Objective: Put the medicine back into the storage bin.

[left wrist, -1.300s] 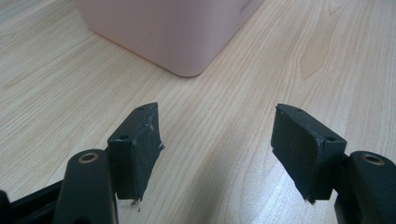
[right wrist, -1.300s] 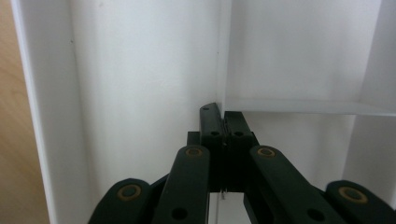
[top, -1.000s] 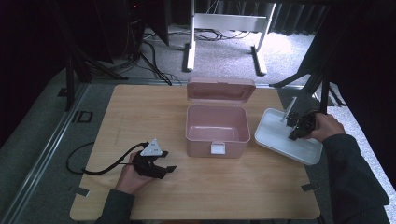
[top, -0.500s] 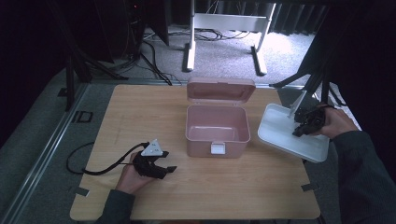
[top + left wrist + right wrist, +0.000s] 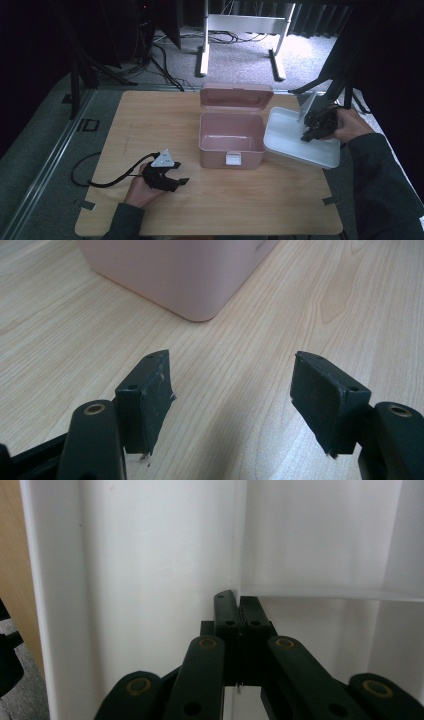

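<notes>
Spreading across the high view, the wooden table [image 5: 150,120] sits on grey carpet in a dark room, with a white stand [image 5: 240,30] behind it and black cables on the floor. The pink box [image 5: 231,137] stands mid-table, lid up and nothing visible inside; the left gripper view cuts off all but one rounded corner [image 5: 195,285]. The white tray [image 5: 292,137] hangs tilted at the box's right side, its near corner just over the box rim, its far edge hidden under the right gripper [image 5: 314,127]. That gripper is clenched on a thin inner wall of the tray [image 5: 150,580], jaws pressed together on it [image 5: 241,611]; what the tray holds is hard to make out, only bare white compartments. The left gripper [image 5: 172,182] rests on the table left of the box, jaws spread wide with bare wood between them [image 5: 232,405]
</notes>
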Motion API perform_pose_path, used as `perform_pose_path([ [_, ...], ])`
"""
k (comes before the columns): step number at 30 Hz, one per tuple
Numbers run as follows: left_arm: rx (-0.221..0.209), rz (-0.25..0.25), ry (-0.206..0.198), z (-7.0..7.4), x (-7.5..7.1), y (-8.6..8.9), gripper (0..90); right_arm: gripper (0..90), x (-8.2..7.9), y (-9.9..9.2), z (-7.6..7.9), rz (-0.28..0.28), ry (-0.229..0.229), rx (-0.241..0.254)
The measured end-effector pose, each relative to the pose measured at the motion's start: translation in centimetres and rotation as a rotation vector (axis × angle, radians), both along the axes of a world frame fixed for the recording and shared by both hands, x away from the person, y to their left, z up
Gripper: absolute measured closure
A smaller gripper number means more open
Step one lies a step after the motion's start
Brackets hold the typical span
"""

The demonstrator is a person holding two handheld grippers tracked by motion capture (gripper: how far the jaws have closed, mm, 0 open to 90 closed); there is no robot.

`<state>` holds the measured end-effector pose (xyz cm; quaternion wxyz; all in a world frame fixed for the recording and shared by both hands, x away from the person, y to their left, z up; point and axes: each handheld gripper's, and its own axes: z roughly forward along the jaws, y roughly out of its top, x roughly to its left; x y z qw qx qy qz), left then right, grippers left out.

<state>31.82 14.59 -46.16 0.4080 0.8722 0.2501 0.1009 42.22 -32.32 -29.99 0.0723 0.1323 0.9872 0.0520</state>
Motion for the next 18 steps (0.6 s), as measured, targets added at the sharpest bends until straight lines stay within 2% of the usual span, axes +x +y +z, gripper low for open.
perform_pose_path([
  [5,0.0,0.0,-0.002,0.0,0.0,0.0,33.0,89.3,0.2,1.8,0.1,0.041,0.0,0.012],
  [8,0.0,-0.001,-0.002,0.1,0.0,0.1,33.0,89.3,0.4,3.5,0.0,0.088,0.01,0.006],
  [10,-0.001,-0.001,-0.002,0.1,0.0,0.1,33.0,89.3,0.4,3.8,0.0,0.096,0.013,0.008],
  [11,-0.003,0.0,-0.002,0.1,0.0,0.1,33.0,89.3,0.7,5.3,-0.1,0.126,0.025,0.0],
  [18,-0.003,0.002,-0.005,0.1,-0.1,0.1,33.0,89.3,1.4,8.0,0.0,0.172,0.034,0.0],
])
